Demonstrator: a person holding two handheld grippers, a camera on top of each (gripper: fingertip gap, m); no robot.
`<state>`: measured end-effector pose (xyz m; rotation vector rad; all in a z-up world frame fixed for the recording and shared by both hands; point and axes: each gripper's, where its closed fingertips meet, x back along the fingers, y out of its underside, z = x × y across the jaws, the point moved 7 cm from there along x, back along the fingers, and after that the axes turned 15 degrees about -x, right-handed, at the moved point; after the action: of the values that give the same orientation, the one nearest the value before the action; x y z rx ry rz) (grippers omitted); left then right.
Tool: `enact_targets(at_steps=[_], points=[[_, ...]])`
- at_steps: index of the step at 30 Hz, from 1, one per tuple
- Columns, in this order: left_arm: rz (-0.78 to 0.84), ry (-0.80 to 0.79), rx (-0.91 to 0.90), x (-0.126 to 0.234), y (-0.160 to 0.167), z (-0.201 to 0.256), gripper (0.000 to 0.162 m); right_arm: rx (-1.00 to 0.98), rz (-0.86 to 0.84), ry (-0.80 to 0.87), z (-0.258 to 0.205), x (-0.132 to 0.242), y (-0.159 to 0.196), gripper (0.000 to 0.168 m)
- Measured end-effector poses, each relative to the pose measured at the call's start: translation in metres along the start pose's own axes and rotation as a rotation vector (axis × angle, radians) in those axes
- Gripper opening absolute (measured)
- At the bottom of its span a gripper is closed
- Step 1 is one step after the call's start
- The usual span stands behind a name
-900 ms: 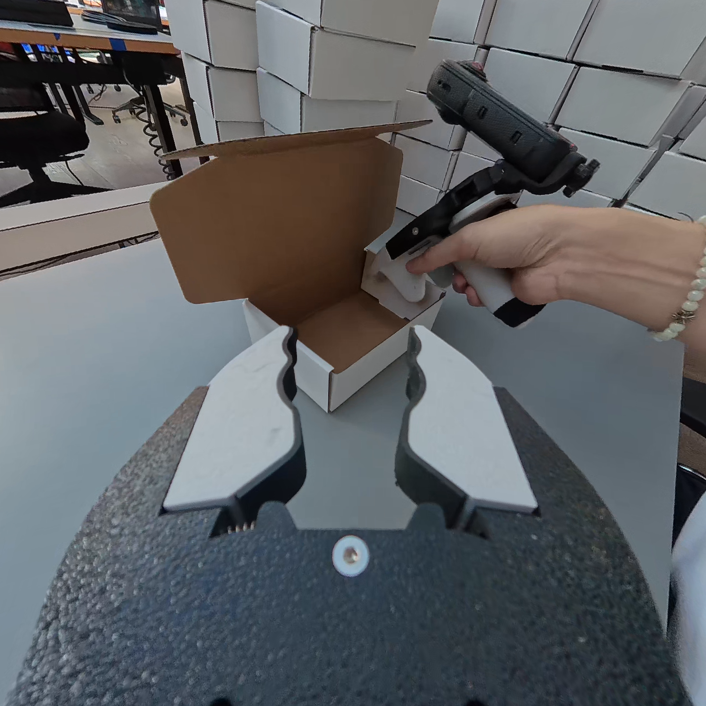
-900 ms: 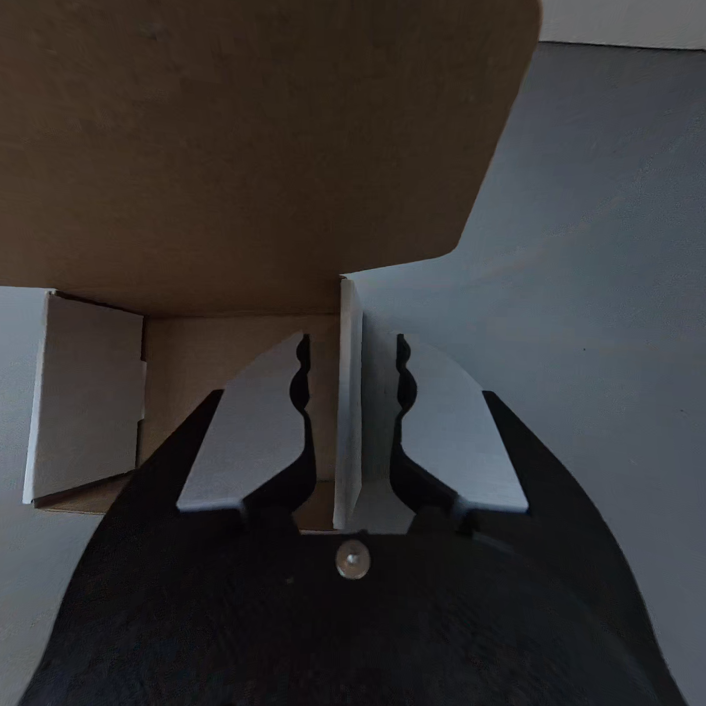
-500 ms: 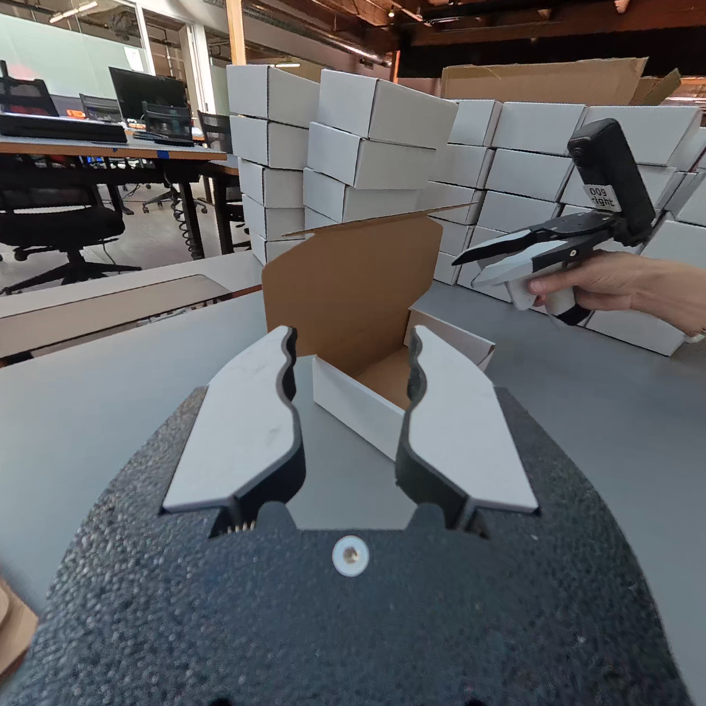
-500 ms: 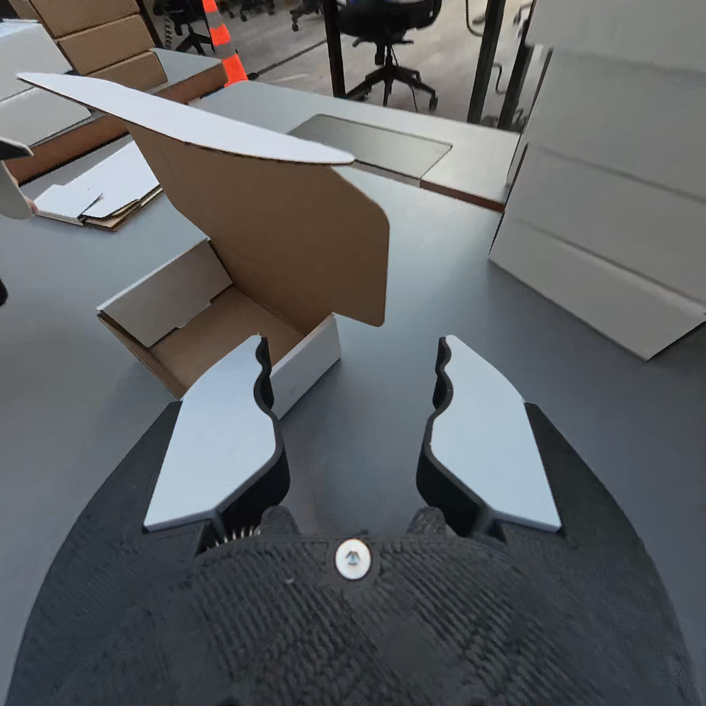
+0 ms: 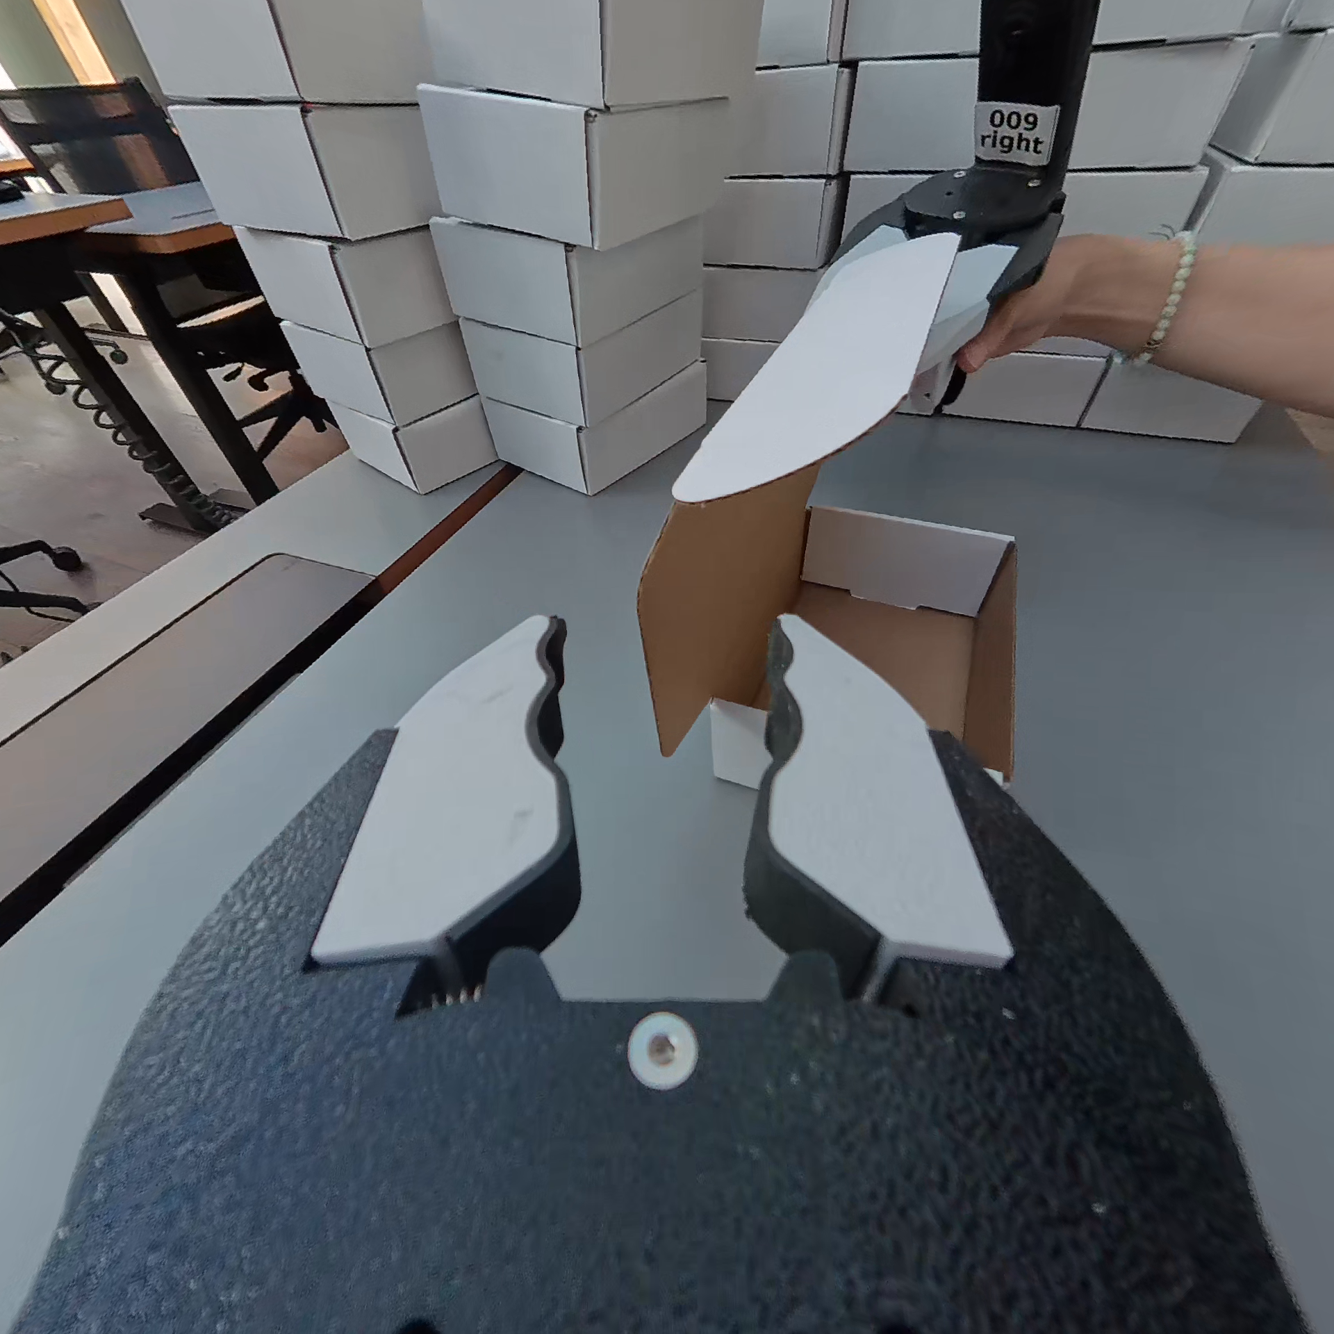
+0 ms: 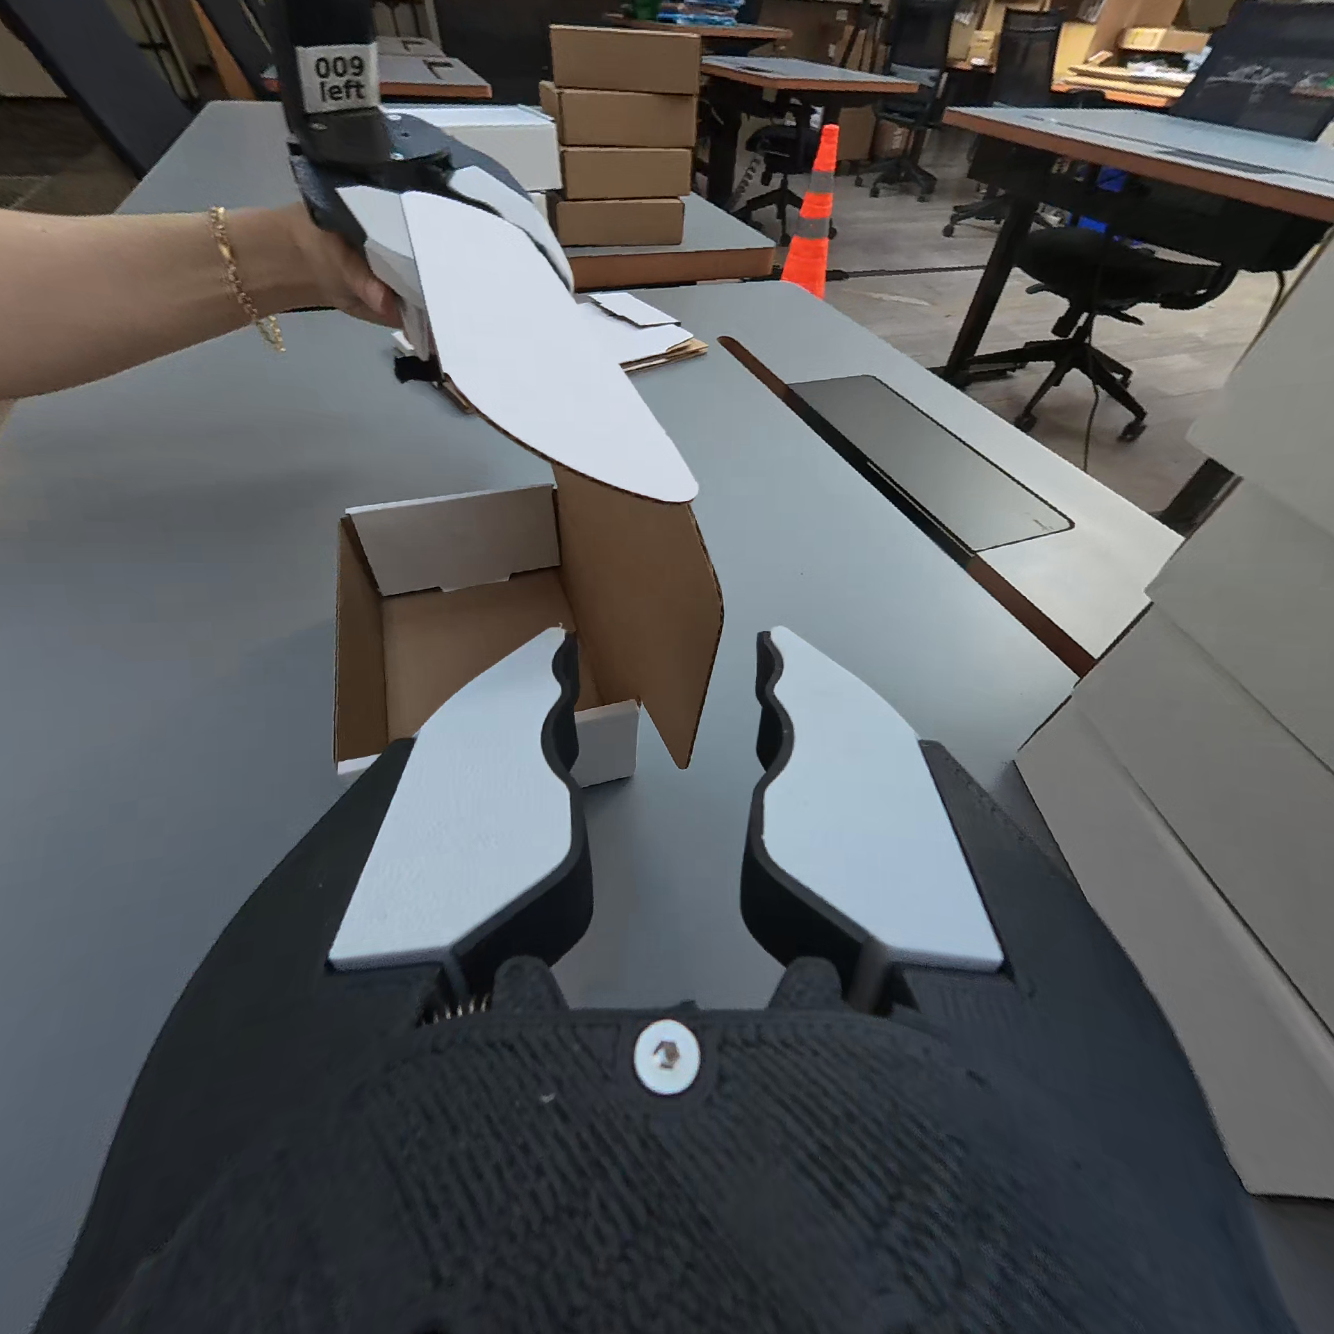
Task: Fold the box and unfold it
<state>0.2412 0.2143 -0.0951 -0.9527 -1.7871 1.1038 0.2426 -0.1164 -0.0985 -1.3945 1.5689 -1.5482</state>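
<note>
Since 0.9 s ago: the right gripper (image 6: 664,711) is withdrawn from the side wall it straddled.
Box: the white-and-brown cardboard mailer box (image 5: 899,650) stands on the grey table (image 5: 447,678), lid upright.
Fingers: both grippers, left gripper (image 5: 668,704) included, are spread, empty.
Stage: judged assembled; closing or unfolding follows.

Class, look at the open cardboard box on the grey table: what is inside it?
The box looks empty: bare brown floor and a white folded-in end flap. The near corner is hidden by the right gripper, whose jaws are open.
</note>
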Motion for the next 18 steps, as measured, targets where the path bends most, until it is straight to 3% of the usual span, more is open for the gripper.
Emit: enact_targets(at_steps=[9, 11, 12, 18], points=[[-0.037, 0.182, -0.029, -0.023, -0.004, -0.014, 0.029, 0.056, 0.002, -0.119, 0.011, -0.003, -0.013, 0.024], [-0.045, 0.202, -0.040, -0.023, -0.003, -0.015, 0.018, 0.074, -0.002, -0.123, 0.012, -0.006, -0.015, 0.006], [-0.046, 0.224, -0.045, -0.021, -0.002, -0.014, 0.005, 0.077, -0.017, -0.114, 0.013, -0.006, -0.016, 0.006], [-0.047, 0.223, -0.020, -0.018, -0.001, -0.013, 0.002, 0.026, -0.036, -0.121, 0.012, -0.008, -0.017, 0.003]])
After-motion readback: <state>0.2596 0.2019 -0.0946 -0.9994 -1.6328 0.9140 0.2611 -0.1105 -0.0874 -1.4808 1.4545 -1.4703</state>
